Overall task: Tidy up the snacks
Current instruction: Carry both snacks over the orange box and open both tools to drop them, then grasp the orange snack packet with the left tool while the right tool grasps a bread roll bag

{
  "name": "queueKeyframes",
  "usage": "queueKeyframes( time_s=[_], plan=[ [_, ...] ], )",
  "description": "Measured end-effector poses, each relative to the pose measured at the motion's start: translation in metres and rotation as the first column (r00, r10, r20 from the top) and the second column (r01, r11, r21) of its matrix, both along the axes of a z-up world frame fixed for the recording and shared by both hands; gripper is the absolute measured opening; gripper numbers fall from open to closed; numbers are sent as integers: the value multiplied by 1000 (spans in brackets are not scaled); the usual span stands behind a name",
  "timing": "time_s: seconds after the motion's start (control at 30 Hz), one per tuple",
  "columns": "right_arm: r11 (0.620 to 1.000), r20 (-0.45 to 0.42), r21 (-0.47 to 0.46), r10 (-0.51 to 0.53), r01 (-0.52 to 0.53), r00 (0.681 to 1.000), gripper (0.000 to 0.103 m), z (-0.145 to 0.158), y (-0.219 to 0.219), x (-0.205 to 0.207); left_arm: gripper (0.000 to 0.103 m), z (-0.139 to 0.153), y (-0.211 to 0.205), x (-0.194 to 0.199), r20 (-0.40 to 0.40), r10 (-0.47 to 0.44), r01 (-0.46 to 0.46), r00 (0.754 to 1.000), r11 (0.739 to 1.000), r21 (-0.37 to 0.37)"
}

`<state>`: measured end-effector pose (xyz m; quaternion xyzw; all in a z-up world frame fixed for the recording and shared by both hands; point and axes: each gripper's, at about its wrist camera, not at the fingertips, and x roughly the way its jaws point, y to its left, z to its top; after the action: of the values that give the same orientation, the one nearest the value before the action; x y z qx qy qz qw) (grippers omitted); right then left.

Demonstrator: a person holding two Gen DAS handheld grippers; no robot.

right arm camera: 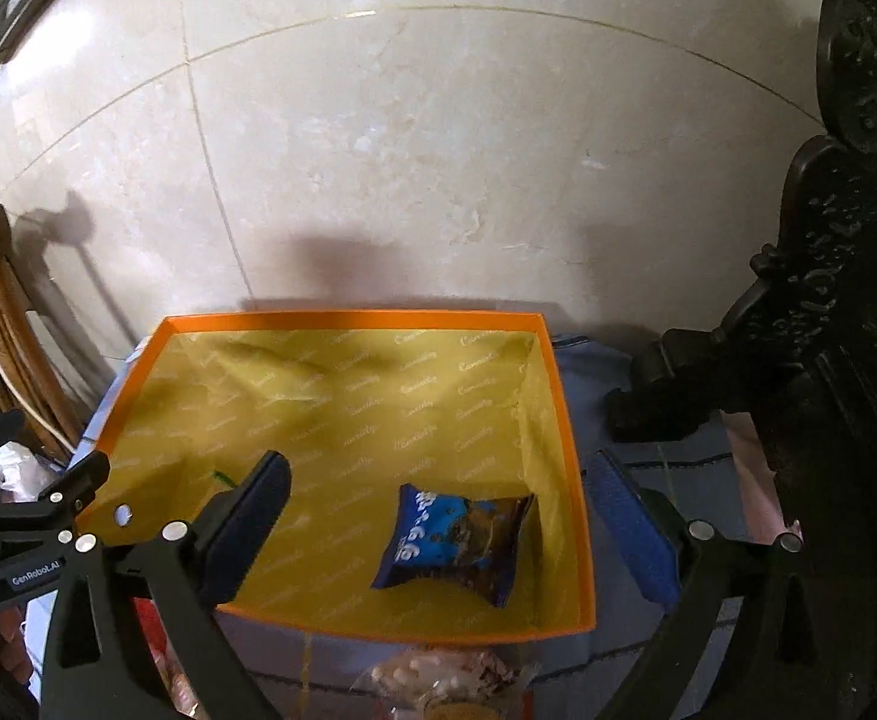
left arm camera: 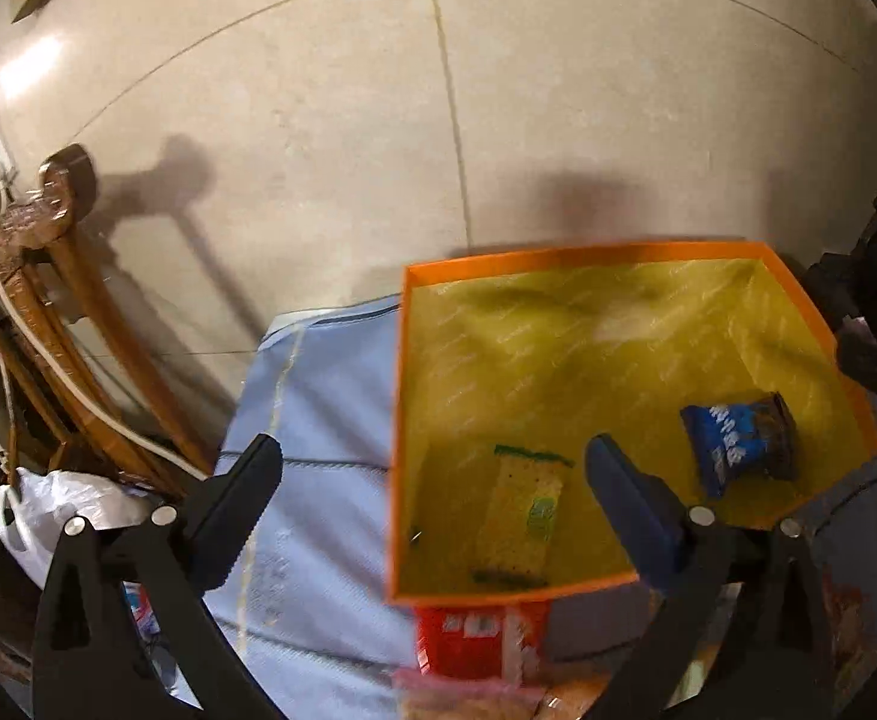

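Pale wall tiles [right arm camera: 438, 150] back an orange box [right arm camera: 348, 319] on blue cloth [left arm camera: 318, 408]; inside lie a blue packet [right arm camera: 450, 540] and green-edged crackers [left arm camera: 525, 516], the far half bare; left gripper [left arm camera: 432, 474] and right gripper [right arm camera: 438, 498] both spread wide, holding nothing

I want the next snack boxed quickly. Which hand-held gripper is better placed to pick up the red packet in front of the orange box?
Probably the left hand-held gripper. It is open and empty, and the red packet lies just below its fingers, against the orange box. In the right wrist view that packet barely shows.
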<state>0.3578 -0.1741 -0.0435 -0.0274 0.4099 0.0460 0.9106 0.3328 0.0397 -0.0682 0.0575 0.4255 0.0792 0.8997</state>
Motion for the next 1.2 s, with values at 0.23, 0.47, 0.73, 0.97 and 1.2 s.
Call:
queueKeyframes(
  time_s=[0.23,0.47,0.73,0.97,1.2],
  plan=[
    [976,-99,26,217,-216,971,100,-16,27,-71,99,-17,50,-99,-75,45,-41,996,998,48],
    [958,-295,118,285,-261,912,100,-97,92,-117,99,-71,102,-209,-139,193,-198,971,980,-25],
    [981,-251,63,196,-186,948,74,-141,137,-129,99,-111,115,-262,-223,241,-243,945,970,18],
    [986,-248,89,156,-138,956,47,-121,108,-135,99,-143,115,-249,-242,89,-111,966,991,-80],
    [984,-237,142,140,-108,961,44,-101,81,-147,76,-151,100,-227,-194,-3,-17,981,995,-103]
  ],
)
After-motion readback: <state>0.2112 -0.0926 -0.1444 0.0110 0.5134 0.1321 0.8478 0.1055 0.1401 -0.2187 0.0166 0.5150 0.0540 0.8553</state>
